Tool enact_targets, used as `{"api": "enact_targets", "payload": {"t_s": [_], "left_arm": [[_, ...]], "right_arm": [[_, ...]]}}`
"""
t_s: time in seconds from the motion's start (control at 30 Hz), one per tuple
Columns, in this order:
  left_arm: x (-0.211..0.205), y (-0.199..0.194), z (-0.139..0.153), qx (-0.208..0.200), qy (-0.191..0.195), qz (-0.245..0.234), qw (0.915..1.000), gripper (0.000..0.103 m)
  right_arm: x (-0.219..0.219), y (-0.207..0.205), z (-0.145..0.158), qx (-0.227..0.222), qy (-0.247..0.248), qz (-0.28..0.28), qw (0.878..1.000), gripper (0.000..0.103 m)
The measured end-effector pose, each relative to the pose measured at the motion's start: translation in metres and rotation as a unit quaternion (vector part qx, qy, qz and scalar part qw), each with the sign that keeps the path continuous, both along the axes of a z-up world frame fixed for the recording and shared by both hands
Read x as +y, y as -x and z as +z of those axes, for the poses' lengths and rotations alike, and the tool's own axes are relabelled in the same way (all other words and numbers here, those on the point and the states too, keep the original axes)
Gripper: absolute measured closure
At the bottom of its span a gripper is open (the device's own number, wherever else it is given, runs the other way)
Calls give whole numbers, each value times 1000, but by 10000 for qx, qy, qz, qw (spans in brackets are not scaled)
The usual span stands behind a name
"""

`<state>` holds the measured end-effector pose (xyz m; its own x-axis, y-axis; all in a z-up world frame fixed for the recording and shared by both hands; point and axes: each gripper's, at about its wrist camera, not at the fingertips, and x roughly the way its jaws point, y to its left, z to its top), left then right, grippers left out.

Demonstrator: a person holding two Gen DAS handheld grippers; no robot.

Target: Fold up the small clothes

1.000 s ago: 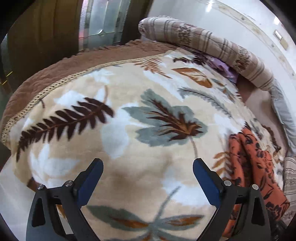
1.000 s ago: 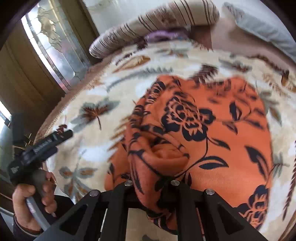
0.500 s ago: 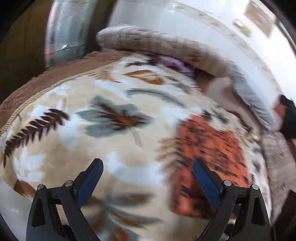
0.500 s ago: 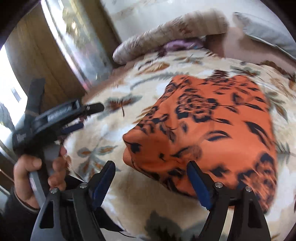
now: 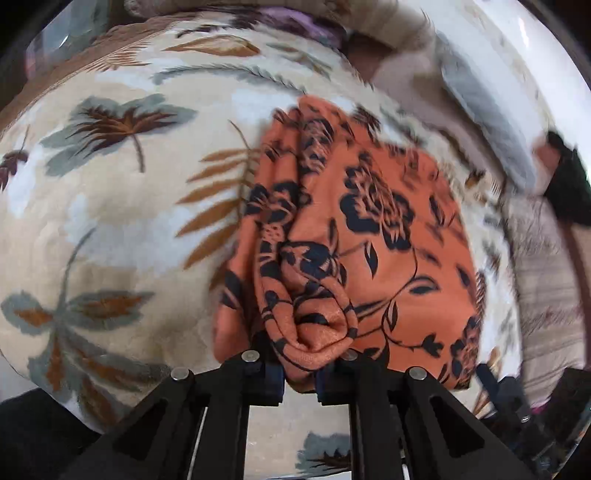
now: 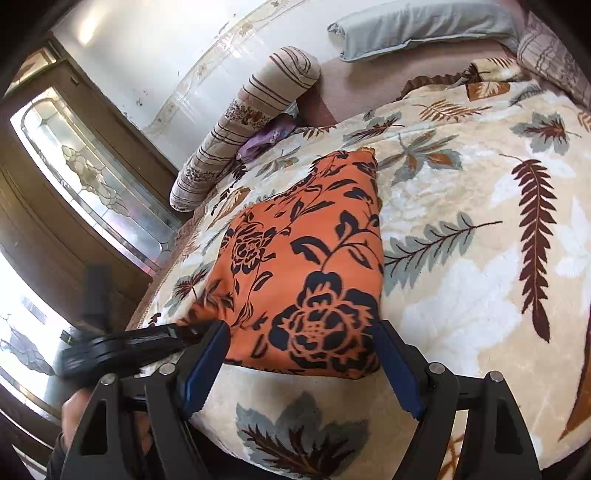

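An orange garment with a black flower print (image 5: 388, 236) lies folded on the leaf-patterned blanket (image 5: 110, 206). My left gripper (image 5: 300, 373) is shut on a bunched near corner of the garment. In the right wrist view the same garment (image 6: 314, 266) lies flat just beyond my right gripper (image 6: 301, 363), which is open and empty, its blue pads either side of the garment's near edge. The left gripper (image 6: 125, 347) shows there, blurred, at the garment's left corner.
A striped bolster (image 6: 243, 122), a purple cloth (image 6: 266, 136) and a grey pillow (image 6: 417, 26) lie at the bed's head. A wooden door with glass panels (image 6: 85, 177) stands left of the bed. The blanket's near edge drops off in front of both grippers.
My right gripper opened and let go of the garment, then drew back. My left gripper swung right to the garment and closed on its near corner.
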<state>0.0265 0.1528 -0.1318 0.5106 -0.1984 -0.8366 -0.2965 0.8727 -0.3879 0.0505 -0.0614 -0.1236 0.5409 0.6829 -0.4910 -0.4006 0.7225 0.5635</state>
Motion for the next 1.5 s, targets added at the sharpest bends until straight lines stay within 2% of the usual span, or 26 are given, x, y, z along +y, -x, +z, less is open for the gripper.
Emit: {"api": "enact_targets", "payload": {"t_s": [0.1, 0.2, 0.37, 0.47, 0.57, 0.7, 0.73, 0.8, 0.87, 0.93, 1.03, 1.07, 1.13, 1.17, 1.2, 1.23, 1.3, 1.37, 1.4, 1.43, 1.47, 1.5], "left_arm": [[-3, 14, 15, -379, -324, 36, 9988, 91], [12, 15, -19, -49, -2, 334, 9994, 88], [9, 17, -14, -112, -129, 287, 9994, 87], [7, 21, -10, -135, -153, 283, 9994, 81], [5, 28, 15, -224, -613, 267, 9975, 73], [-8, 30, 58, -842, -1291, 300, 9876, 56], [-14, 27, 66, -1005, -1394, 235, 9848, 49], [-27, 15, 76, -1268, -1535, -82, 9799, 42], [-36, -1, 70, -1225, -1738, -321, 9766, 42], [-35, -15, 52, -977, -1837, -357, 9775, 42], [-24, -31, 13, -352, -2032, -258, 9782, 41], [-19, -33, 0, -203, -1992, -196, 9796, 38], [-7, -27, -9, -309, -1674, -11, 9854, 32], [-6, -27, -9, -309, -1654, 16, 9857, 31], [-4, -28, -10, -316, -1604, 20, 9865, 30], [-1, -28, -11, -313, -1526, 16, 9878, 30], [4, -28, -14, -338, -1400, 42, 9896, 28], [4, -24, -16, -379, -1358, 41, 9900, 26], [5, -23, -16, -397, -1342, 31, 9902, 26], [5, -25, -17, -404, -1349, 20, 9900, 26], [6, -25, -17, -418, -1343, 7, 9901, 26], [6, -24, -18, -430, -1325, 2, 9902, 26]], "right_arm": [[-3, -2, -3, 28, -65, -33, 10000, 21], [-6, -4, -10, 145, -104, -51, 9998, 21], [-8, -8, -13, 215, -171, -68, 9996, 21], [-15, -14, -18, 434, -412, -117, 9981, 21], [-25, -22, -26, 744, -710, -125, 9946, 21], [-38, -36, -41, 1343, -1298, -118, 9823, 21], [-40, -41, -44, 1466, -1402, -112, 9791, 21], [-43, -53, -50, 1764, -1589, -24, 9714, 21], [-41, -62, -52, 1927, -1727, 102, 9659, 21], [-38, -73, -53, 2065, -1774, 173, 9621, 21], [-29, -90, -58, 2224, -1835, 249, 9572, 21], [-25, -97, -62, 2335, -1855, 259, 9541, 21], [-14, -107, -67, 2402, -1807, 402, 9529, 21], [-8, -109, -63, 2276, -1755, 535, 9563, 29], [-1, -107, -55, 2093, -1550, 601, 9636, 59], [1, -104, -49, 1976, -1368, 563, 9691, 70], [9, -92, -31, 1555, -801, 460, 9835, 72], [21, -89, -33, 1342, -94, 427, 9900, 72], [23, -93, -43, 1480, 72, 443, 9880, 65], [17, -97, -51, 1694, -231, 471, 9842, 64], [7, -100, -53, 1858, -682, 471, 9791, 52], [1, -100, -52, 1855, -855, 448, 9779, 38]]}}
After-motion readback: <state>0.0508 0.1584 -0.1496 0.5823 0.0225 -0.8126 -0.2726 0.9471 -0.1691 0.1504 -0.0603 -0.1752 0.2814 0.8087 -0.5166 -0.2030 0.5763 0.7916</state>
